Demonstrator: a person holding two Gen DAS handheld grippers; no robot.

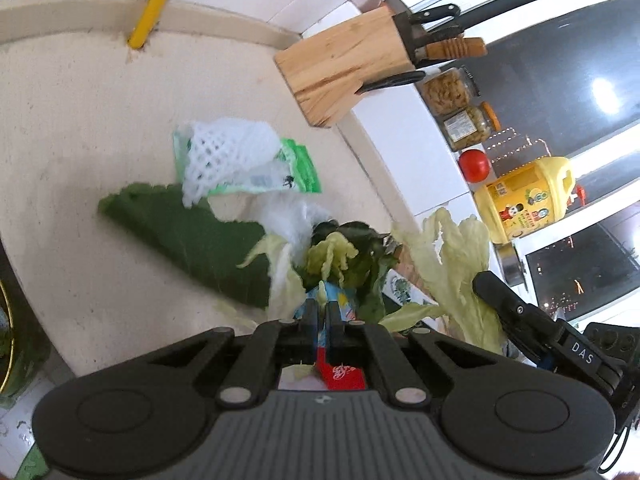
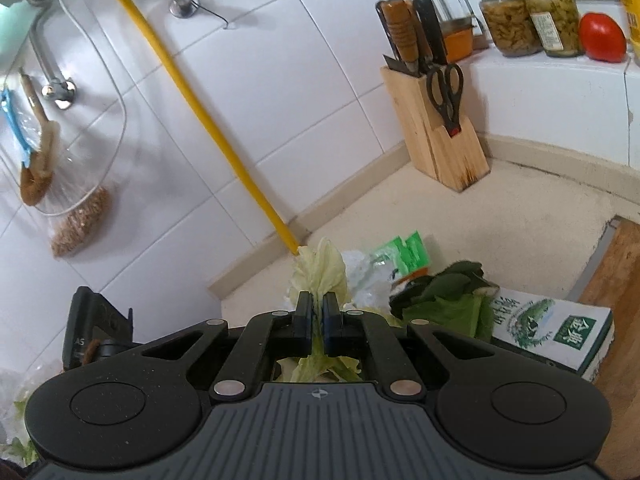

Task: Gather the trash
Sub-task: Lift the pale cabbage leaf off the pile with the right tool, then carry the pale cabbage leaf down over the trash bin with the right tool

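Between my left gripper's (image 1: 322,300) fingers I see a blue-and-red wrapper (image 1: 340,372) pinched tight, jaws clenched on it with no gap to spare. Far off to the left of those fingers a yellow pipe (image 1: 154,6) meets the counter (image 1: 80,120). Ahead and a little left lies a big dark green leaf (image 1: 188,236), flat on the counter, and beyond it a white foam net (image 1: 224,152) rests on a green packet (image 1: 300,168). Straight ahead of the fingertips sits a heap of pale cabbage leaves (image 1: 332,256) and clear plastic (image 1: 292,216), touching the wrapper's far end. Further ahead to the right stands a knife block (image 1: 340,68). On the right side my other gripper enters the left wrist view, a pale cabbage leaf (image 1: 456,264) hanging from it. Past that, on a ledge, are two jars (image 1: 460,108), a tomato (image 1: 475,165) and a yellow bottle (image 1: 524,196).

From the right wrist view, my right gripper (image 2: 317,312) is clamped on that cabbage leaf, which sticks up past the fingertips and trails back under them. Far left on the wall hangs a brush (image 2: 36,160). Just right of the fingertips lies the green packet, then dark leaves on a printed carton (image 2: 560,332), which touches a wooden board (image 2: 616,280) at the far right.
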